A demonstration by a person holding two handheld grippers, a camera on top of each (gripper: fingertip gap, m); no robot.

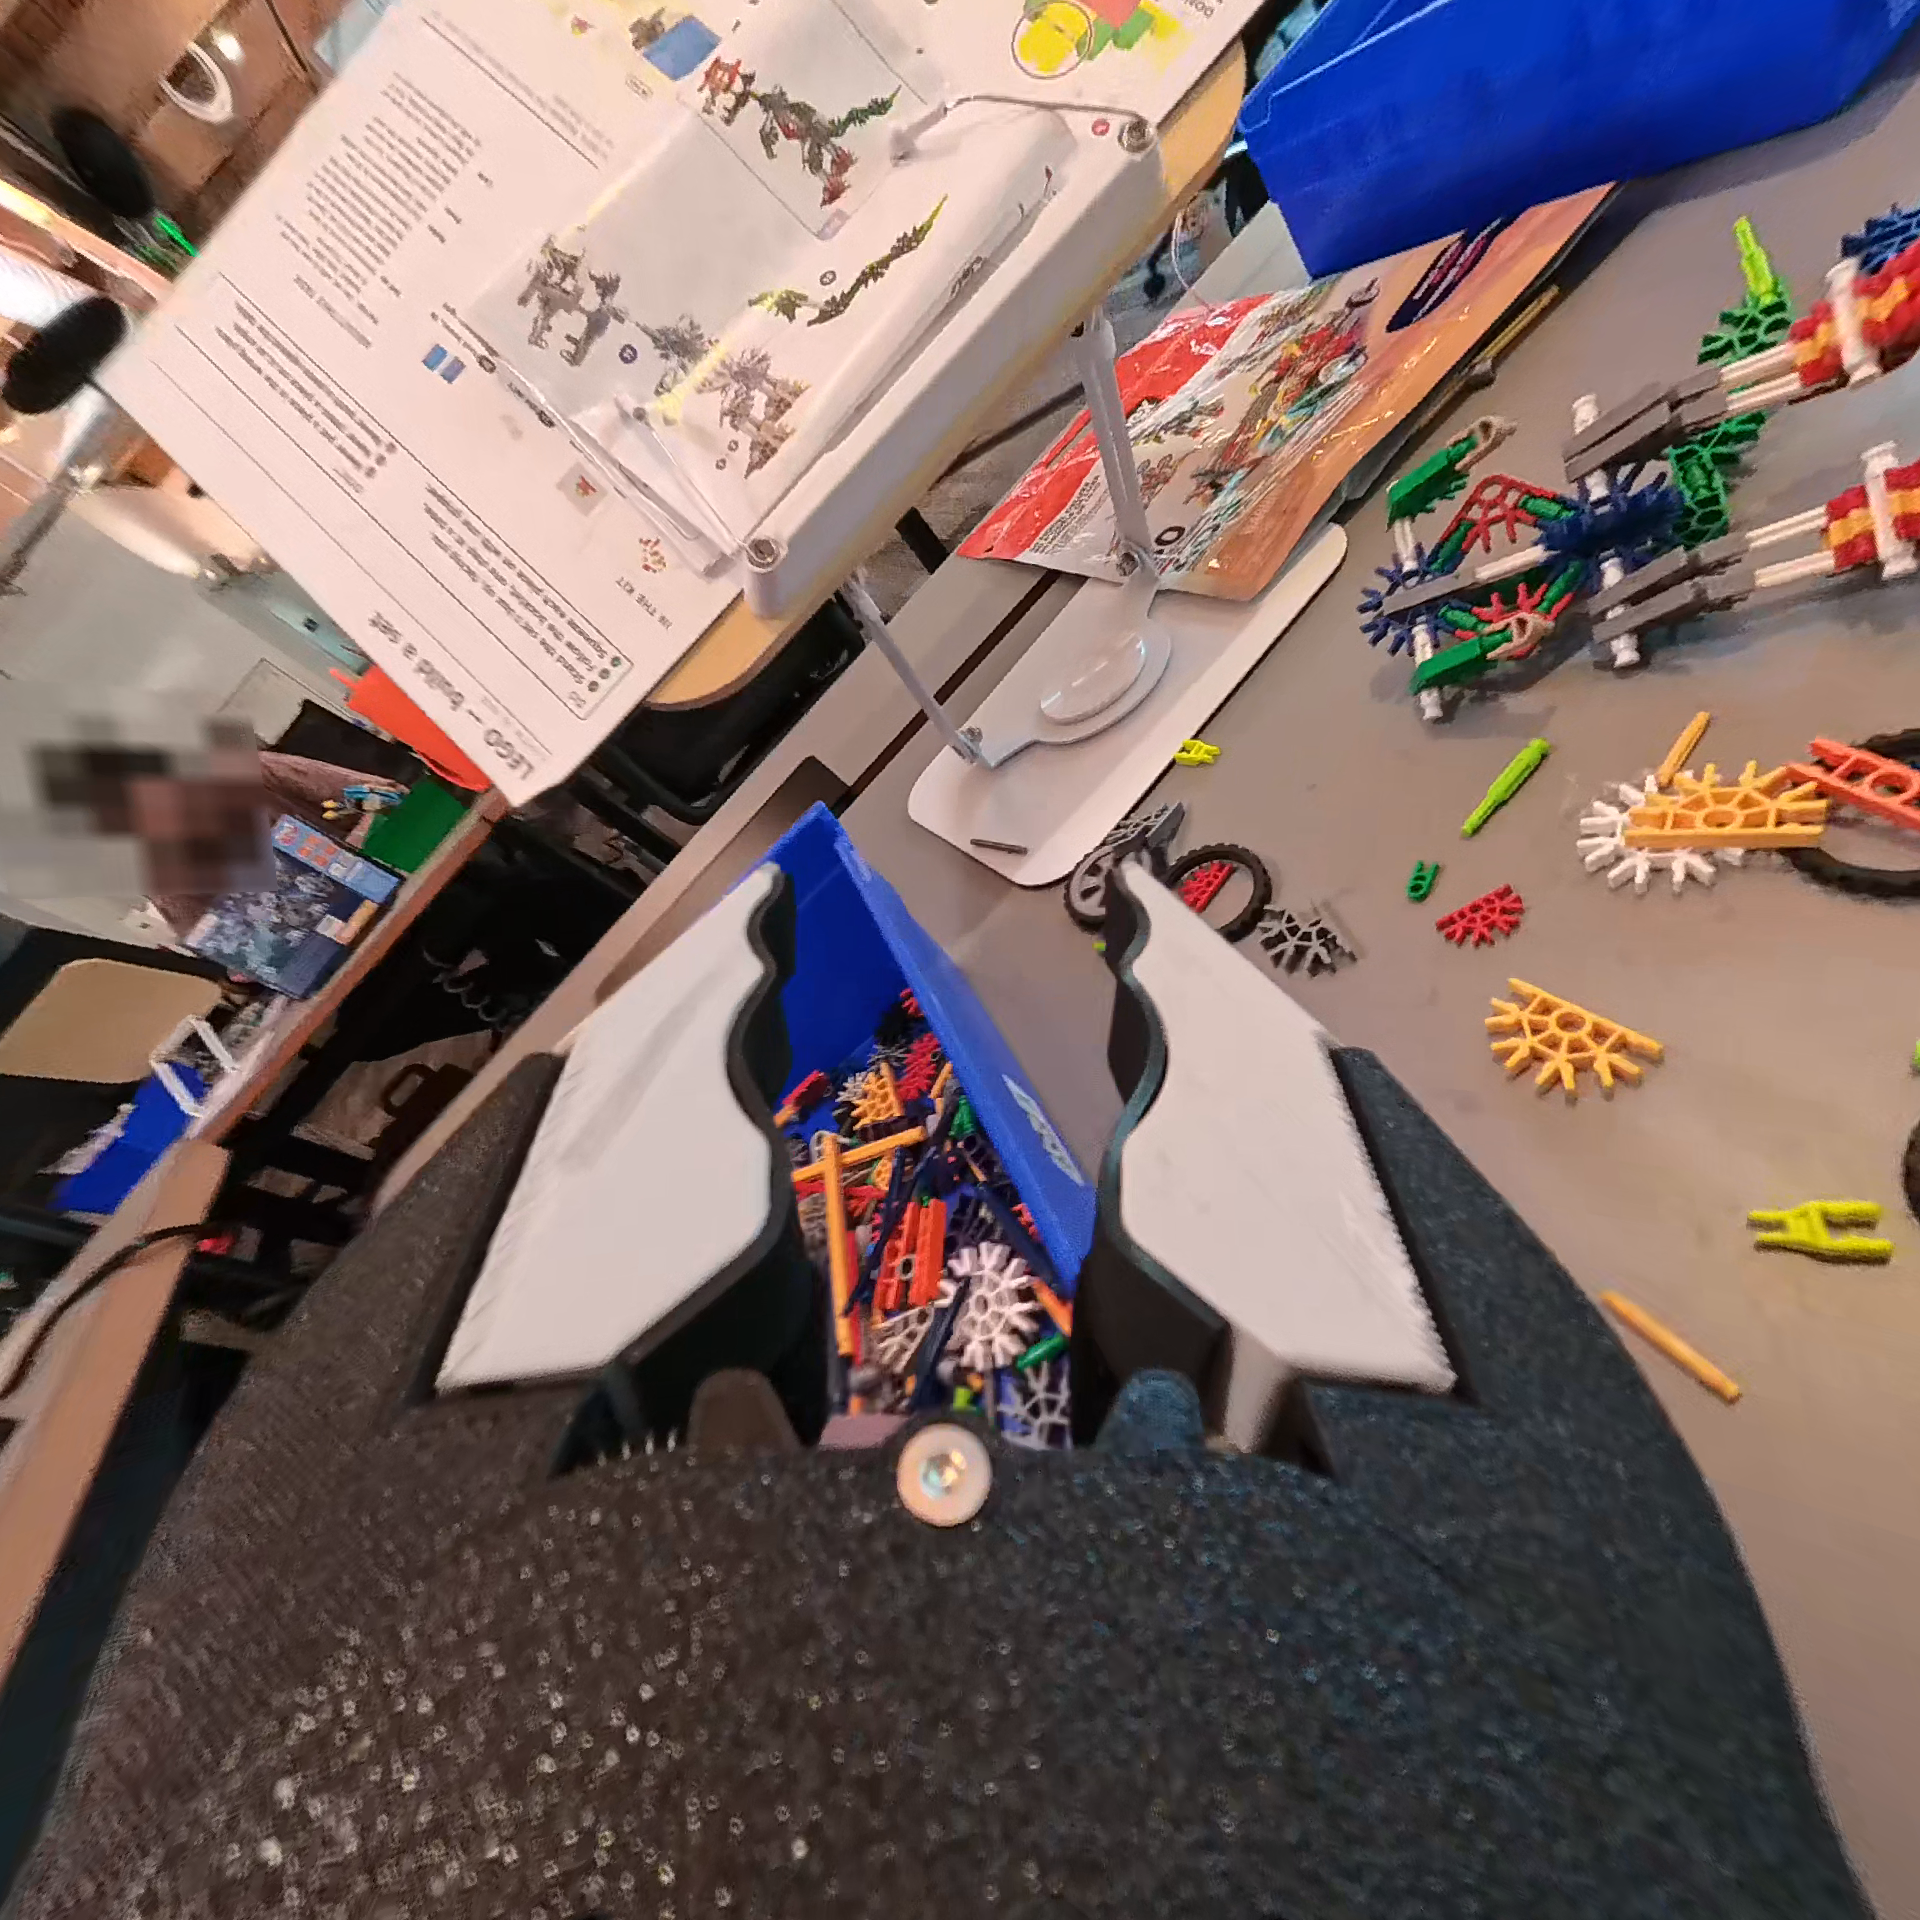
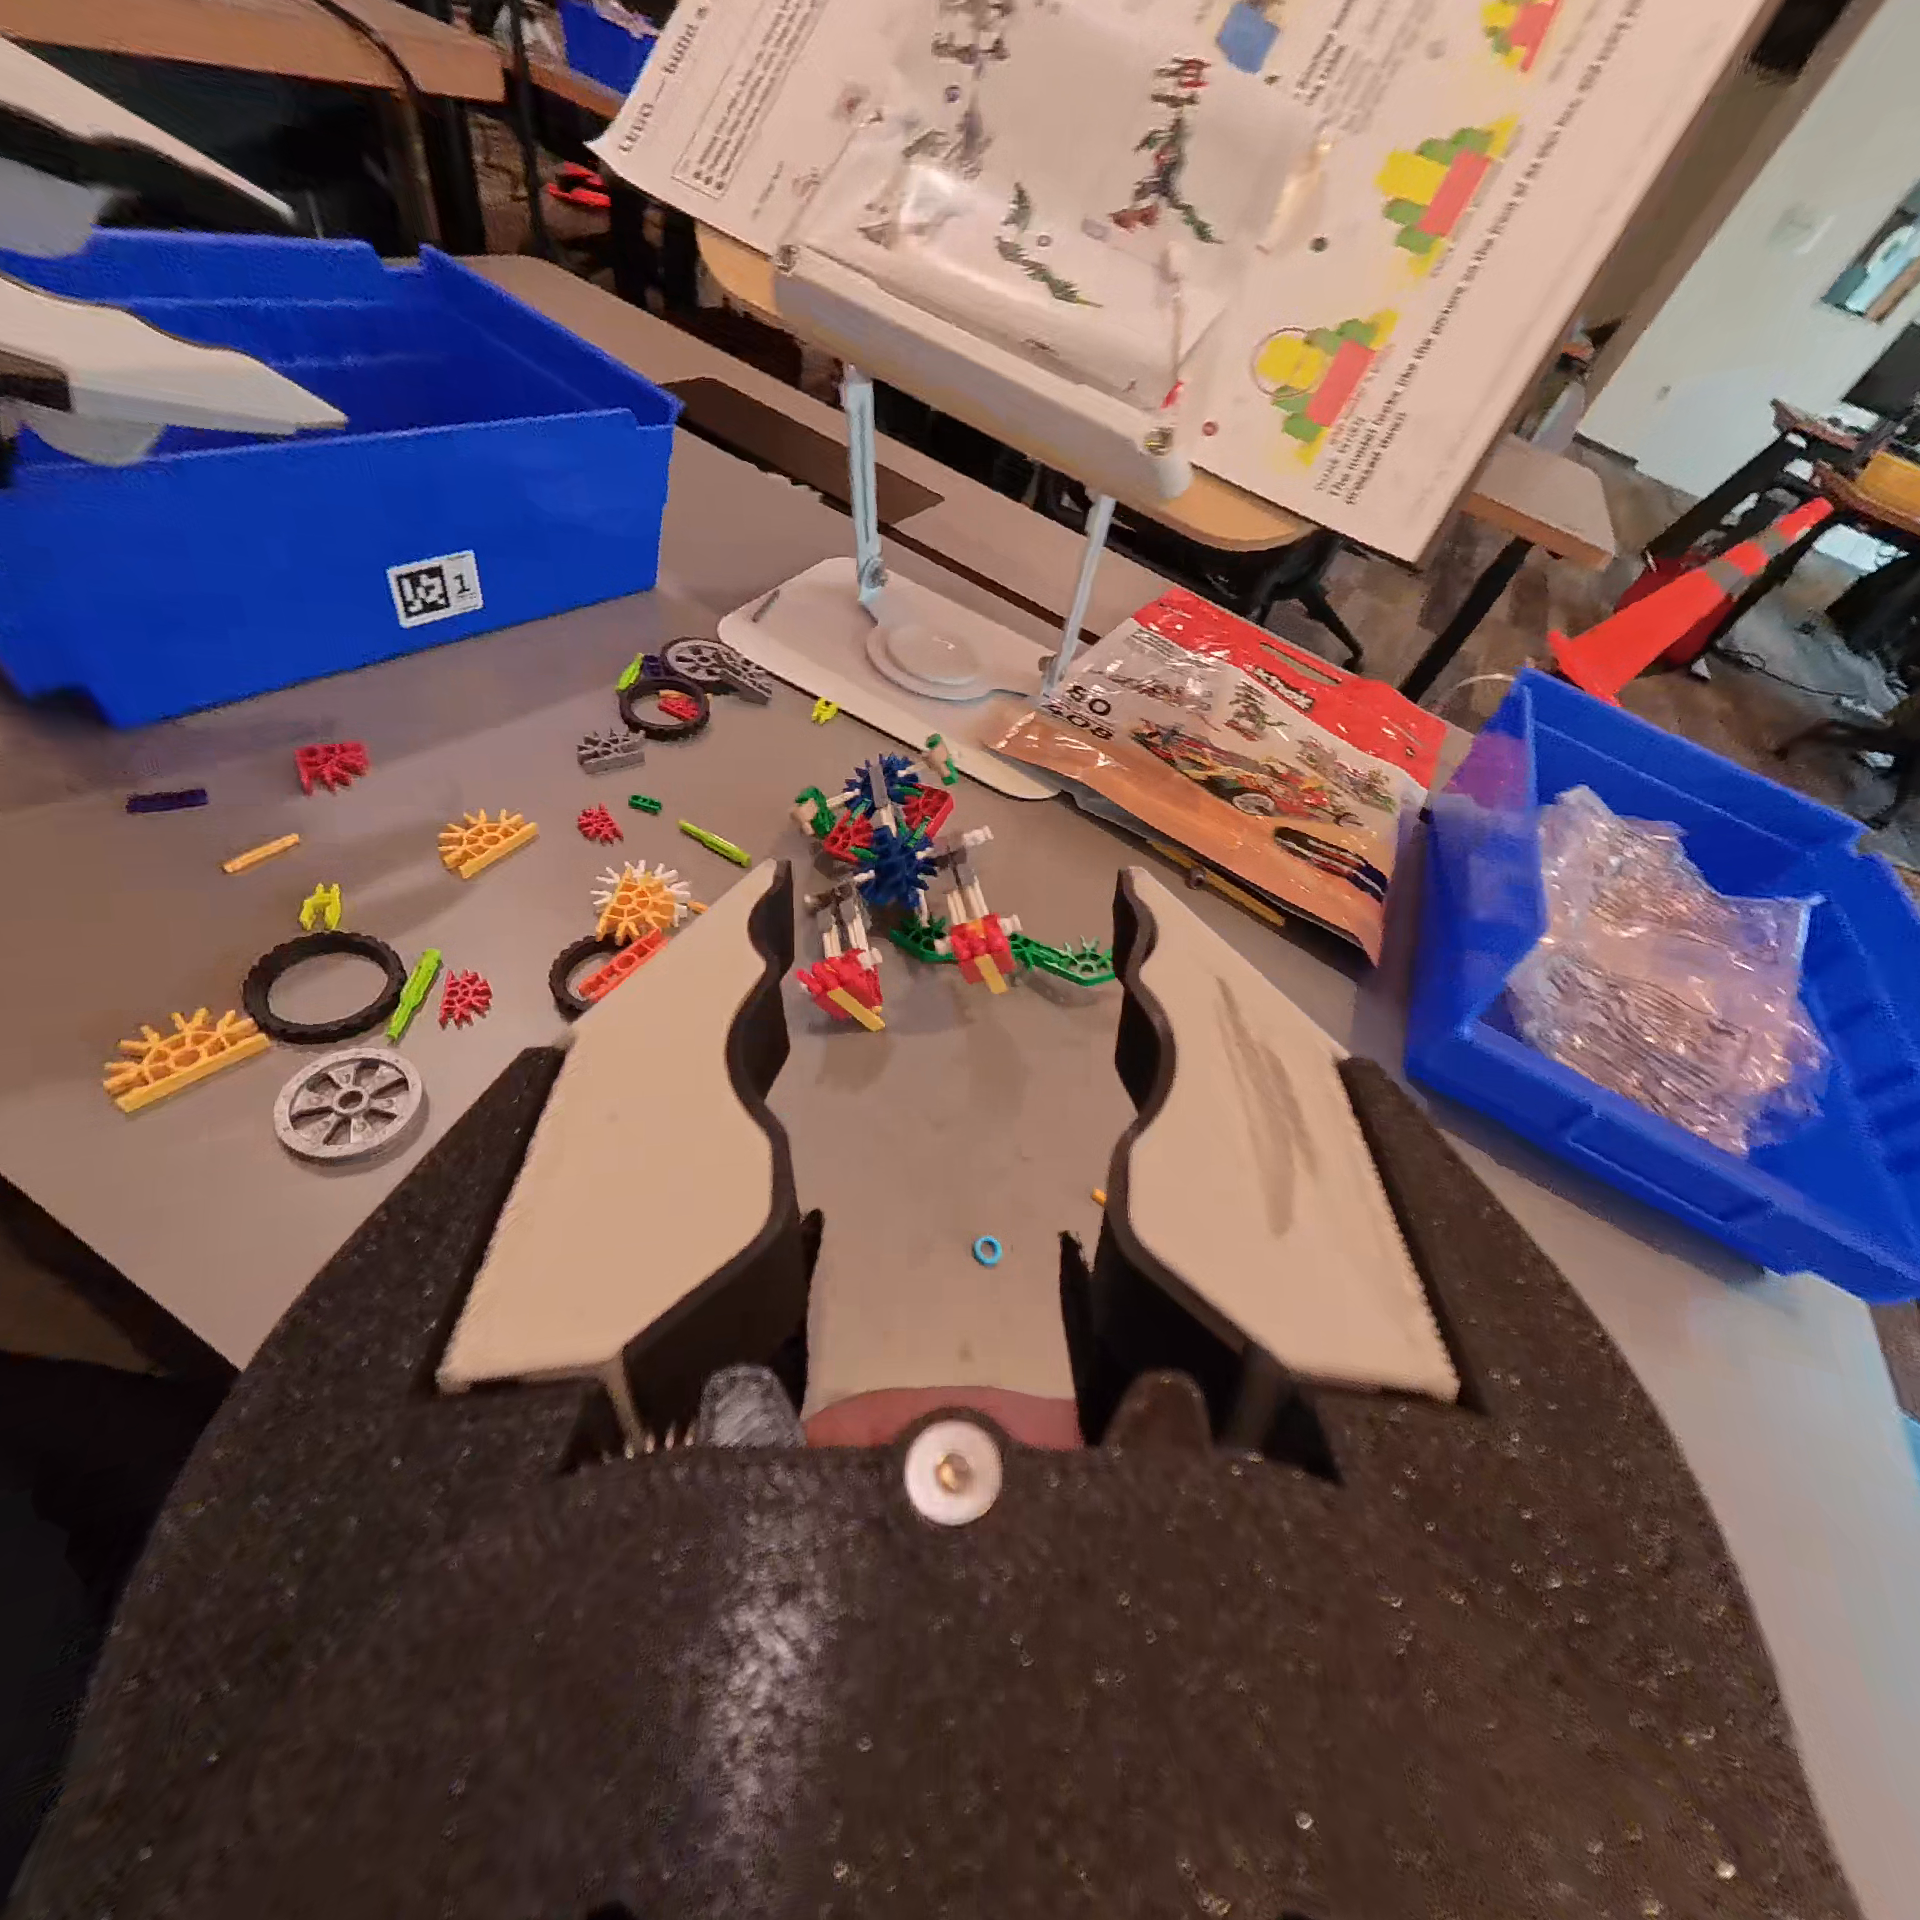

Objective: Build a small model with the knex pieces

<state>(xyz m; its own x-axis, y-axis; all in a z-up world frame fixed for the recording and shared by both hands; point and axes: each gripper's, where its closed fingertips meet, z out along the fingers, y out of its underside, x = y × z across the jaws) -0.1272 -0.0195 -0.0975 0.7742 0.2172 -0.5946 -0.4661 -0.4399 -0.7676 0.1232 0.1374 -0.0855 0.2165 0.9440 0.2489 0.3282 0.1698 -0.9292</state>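
The left gripper (image 1: 940,925) is spread wide and holds nothing. It hangs over a blue bin (image 1: 966,1013) full of small toy building pieces (image 1: 925,1236) in many colors. The bin sits on the gray surface (image 1: 1403,1403) near its edge. To the right of the bin lie loose pieces: a yellow fan piece (image 1: 1569,1039), a small red piece (image 1: 1481,914), a lime clip (image 1: 1818,1231) and a thin orange rod (image 1: 1668,1345). A black tire (image 1: 1226,888) lies just past the gripper's right finger.

The right gripper (image 2: 951,914) is also spread wide and holds nothing. It is above the surface, and a toy model (image 2: 914,894) made of red, blue, green and white pieces lies just ahead between its fingers. A tiny blue ring (image 2: 985,1250) lies on the surface between the fingers, closer in. To the left are a gray wheel (image 2: 350,1103), a big tire (image 2: 324,985) and more yellow fan pieces. To the right a second blue bin (image 2: 1558,1132) holds crinkled clear bags (image 2: 1662,977).

Behind the model a white stand (image 2: 935,644) holds up a sheet of paper (image 2: 1143,187) with pictures. A red and orange bag (image 2: 1236,769) lies beside the stand's base.
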